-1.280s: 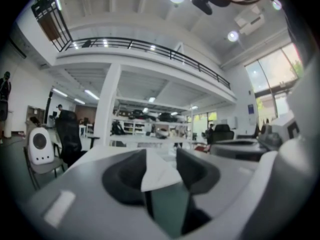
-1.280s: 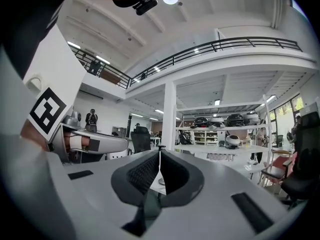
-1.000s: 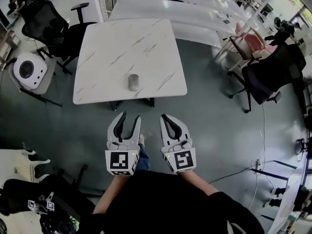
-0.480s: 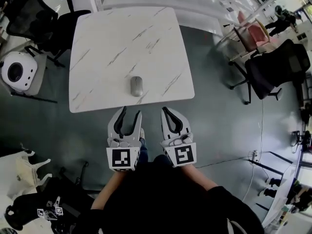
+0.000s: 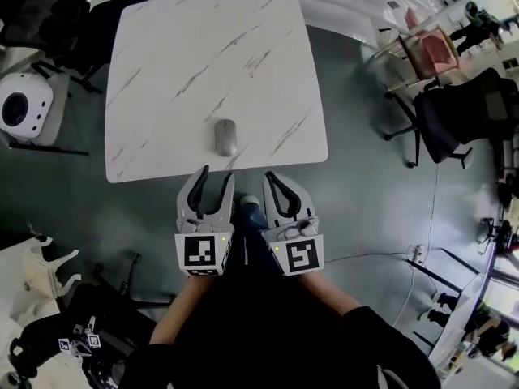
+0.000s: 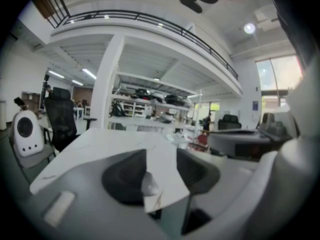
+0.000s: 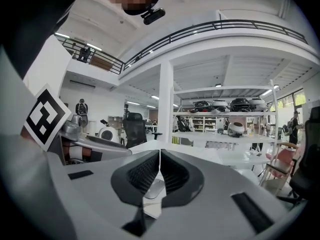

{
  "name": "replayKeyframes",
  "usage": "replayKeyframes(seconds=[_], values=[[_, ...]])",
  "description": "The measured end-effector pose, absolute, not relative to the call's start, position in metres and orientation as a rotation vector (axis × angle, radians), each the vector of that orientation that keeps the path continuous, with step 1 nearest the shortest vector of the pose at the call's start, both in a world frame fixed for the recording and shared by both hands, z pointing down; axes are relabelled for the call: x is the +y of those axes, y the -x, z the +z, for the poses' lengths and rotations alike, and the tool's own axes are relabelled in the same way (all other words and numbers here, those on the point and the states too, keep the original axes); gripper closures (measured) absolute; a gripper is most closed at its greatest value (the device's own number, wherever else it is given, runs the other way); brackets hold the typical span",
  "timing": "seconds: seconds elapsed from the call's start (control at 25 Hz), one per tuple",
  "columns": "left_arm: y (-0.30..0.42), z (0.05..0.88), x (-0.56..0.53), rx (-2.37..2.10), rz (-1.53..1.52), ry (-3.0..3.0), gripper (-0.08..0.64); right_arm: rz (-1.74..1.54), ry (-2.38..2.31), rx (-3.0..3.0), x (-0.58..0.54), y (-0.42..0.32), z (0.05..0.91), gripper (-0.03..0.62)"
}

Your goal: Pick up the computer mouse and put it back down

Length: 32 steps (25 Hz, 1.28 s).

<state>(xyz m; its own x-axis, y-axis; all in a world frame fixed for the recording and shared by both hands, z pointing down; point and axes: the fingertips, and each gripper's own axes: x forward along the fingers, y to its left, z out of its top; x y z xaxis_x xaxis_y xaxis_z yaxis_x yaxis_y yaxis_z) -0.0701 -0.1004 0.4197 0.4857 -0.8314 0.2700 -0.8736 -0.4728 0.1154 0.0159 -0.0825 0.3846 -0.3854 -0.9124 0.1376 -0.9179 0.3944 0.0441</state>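
A grey computer mouse lies on the white marble table, close to its near edge. My left gripper hovers at that edge just short of the mouse, open, with nothing between its fingers. In the left gripper view the mouse shows through the gap of the open left gripper, with the table behind. My right gripper sits beside the left one, to the right of the mouse, shut and empty. In the right gripper view the mouse lies below the closed pads of the right gripper.
Black office chairs stand right of the table and at its far left corner. A pink chair is at the upper right. A white round machine sits on the floor at left. More white tables lie beyond.
The person has stepped toward the table. Both grippers went from over the floor to the table's near edge, close to the mouse. Neither gripper's jaws have changed.
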Motion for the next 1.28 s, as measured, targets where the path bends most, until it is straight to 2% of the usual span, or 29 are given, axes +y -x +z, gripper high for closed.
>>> replayKeyframes(seconds=[0.72,1.28], values=[[0.049,0.491,-0.151,-1.541,0.383,-2.358,0.345,0.112,-1.412,-2.609,-0.134,-0.011,0.448,0.572],[0.041,0.559,-0.184,-1.500,0.534,-2.224,0.259,0.232,-1.377,-2.578,-0.154,-0.014,0.491,0.572]])
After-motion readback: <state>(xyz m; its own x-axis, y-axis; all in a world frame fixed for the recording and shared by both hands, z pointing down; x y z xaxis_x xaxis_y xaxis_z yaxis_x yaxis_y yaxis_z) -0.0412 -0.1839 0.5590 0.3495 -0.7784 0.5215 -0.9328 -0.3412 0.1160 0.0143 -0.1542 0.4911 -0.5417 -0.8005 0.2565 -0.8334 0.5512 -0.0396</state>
